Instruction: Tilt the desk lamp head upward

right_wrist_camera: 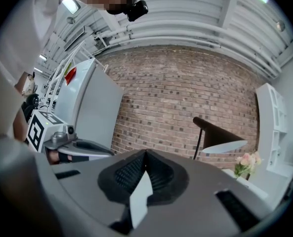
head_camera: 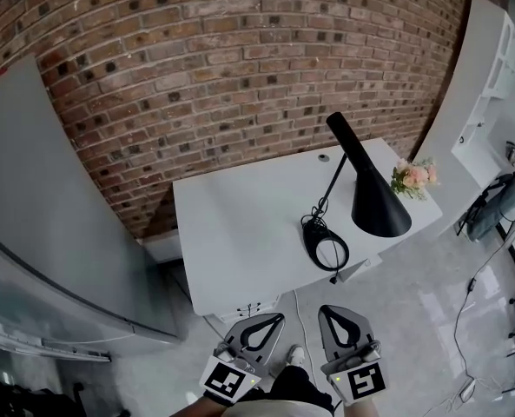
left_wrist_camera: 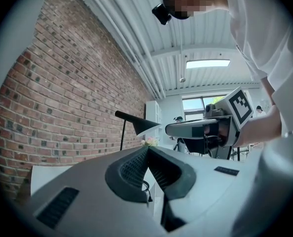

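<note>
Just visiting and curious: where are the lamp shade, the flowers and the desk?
Lamp shade (head_camera: 374,200): head view, on the black cone's flared side.
Flowers (head_camera: 413,177): head view, on the pink blooms.
Desk (head_camera: 240,228): head view, on its bare white top.

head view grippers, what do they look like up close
The left gripper and right gripper match: pale grey bodies, black ribbed pads forming a teardrop loop, and a cube with black-and-white square markers plus a small green light at the rear. The person wears a white sleeve.
</note>
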Demonstrator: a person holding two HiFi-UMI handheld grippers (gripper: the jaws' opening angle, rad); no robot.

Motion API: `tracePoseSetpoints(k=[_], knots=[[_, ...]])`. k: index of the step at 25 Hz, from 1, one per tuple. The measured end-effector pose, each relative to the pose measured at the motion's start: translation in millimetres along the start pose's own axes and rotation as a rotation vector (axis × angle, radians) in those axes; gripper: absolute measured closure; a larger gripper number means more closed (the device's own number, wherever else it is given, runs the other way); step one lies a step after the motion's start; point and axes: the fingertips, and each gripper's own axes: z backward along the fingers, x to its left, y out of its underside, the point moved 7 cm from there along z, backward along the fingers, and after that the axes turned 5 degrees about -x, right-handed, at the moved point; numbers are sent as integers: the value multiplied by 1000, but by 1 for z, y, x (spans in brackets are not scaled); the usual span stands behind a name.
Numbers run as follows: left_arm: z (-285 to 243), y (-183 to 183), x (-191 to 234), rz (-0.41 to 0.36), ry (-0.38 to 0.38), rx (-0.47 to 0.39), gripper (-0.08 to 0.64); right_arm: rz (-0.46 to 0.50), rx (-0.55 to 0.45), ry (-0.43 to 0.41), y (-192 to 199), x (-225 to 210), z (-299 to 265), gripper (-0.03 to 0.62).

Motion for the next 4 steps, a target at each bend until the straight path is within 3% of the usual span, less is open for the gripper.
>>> tracePoseSetpoints(k=[4], knots=[[8,-3,5,4,-11,-11,552,11,2,-4,-3,7,-2,580]])
